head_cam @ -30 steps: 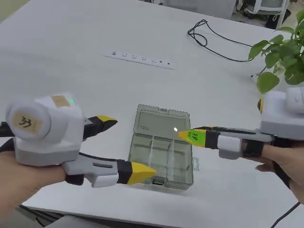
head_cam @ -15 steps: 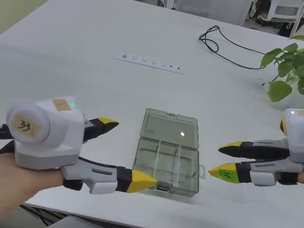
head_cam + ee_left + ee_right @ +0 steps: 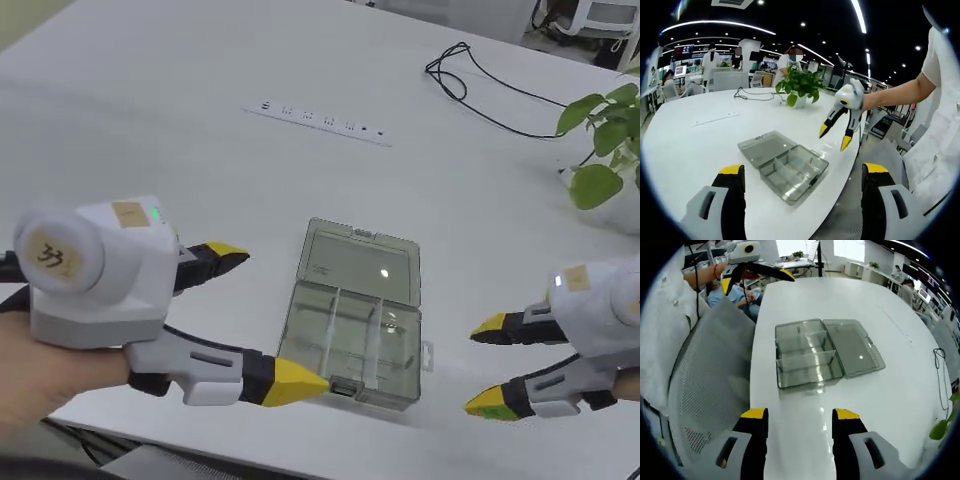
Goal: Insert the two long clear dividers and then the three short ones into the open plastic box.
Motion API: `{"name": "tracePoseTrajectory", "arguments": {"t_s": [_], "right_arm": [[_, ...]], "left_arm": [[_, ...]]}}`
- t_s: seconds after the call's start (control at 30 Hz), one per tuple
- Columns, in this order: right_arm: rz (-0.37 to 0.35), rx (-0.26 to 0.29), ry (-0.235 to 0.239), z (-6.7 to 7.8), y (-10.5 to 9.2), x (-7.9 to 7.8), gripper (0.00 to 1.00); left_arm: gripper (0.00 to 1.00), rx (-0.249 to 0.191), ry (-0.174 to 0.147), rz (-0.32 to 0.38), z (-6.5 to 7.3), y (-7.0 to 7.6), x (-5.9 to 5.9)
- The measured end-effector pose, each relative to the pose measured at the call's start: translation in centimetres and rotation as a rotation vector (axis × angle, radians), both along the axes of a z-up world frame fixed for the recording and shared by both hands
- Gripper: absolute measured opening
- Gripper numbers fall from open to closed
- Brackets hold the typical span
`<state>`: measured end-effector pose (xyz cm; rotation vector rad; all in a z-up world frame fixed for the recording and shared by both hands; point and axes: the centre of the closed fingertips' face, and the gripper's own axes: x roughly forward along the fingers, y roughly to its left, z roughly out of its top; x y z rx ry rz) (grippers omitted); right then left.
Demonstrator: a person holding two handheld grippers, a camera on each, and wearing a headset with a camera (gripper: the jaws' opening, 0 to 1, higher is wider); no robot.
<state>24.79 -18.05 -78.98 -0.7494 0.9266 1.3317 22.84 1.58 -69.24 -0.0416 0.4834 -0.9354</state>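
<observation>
my left gripper (image 3: 272, 318) hovers at the near left corner of the open plastic box (image 3: 385, 390), jaws spread wide, nothing between them; one yellow tip is just beside the box's front left corner, and the other is out to the left above the white table (image 3: 200, 170). my right gripper (image 3: 477, 369) hangs to the right of the box and apart from it, with its jaws spread too and empty, tips pointing left toward the box. the box lies near the front edge of the table, its lid (image 3: 362, 262) folded flat back on the far side. inside the tray, two long clear dividers (image 3: 327, 325) stand upright and run from the front wall to the hinge side, splitting it into three lanes. whether any short ones sit across them i cannot tell. in the left gripper view my own jaws (image 3: 802, 169) frame the box (image 3: 810, 182), and the right gripper (image 3: 833, 141) hangs beyond it with its tips parted. in the right gripper view my jaws (image 3: 800, 413) open toward the box (image 3: 805, 381), with the left gripper (image 3: 756, 280) past the tray's far side. farther back on the table lie a white power strip (image 3: 318, 120) and a looped black cable (image 3: 480, 85), and a green plant (image 3: 600, 150) stands at the right.
</observation>
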Motion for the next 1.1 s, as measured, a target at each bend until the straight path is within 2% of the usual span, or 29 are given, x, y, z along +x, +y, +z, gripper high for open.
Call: {"name": "tracePoseTrajectory", "arguments": {"t_s": [0.17, 0.27, 0.5, 0.9, 0.93, 1.1], "right_arm": [[0.035, -0.037, 0.001, -2.0, -0.3, 0.3, 0.49], [0.088, -0.096, -0.020, -3.3, -1.0, 0.7, 0.47], [0.128, -0.152, -0.022, -5.0, -1.3, 0.9, 0.45], [0.180, -0.199, -0.039, -6.7, -1.6, 0.9, 0.39], [0.196, -0.204, -0.064, -6.7, -1.5, 1.0, 0.39], [0.175, -0.206, -0.065, -6.6, -1.6, 1.1, 0.36]], "left_arm": [[0.99, -0.003, 0.002, 0.003, 0.0, 0.1, 0.1], [0.99, -0.006, 0.006, 0.008, -0.1, 0.2, 0.2], [0.99, -0.007, 0.013, 0.012, -0.4, 0.3, 0.3], [0.99, -0.013, 0.016, 0.022, -0.4, 0.5, 0.6], [0.99, -0.015, 0.017, 0.025, -0.3, 0.5, 0.6], [0.98, -0.015, 0.018, 0.025, -0.4, 0.6, 0.6]]}}
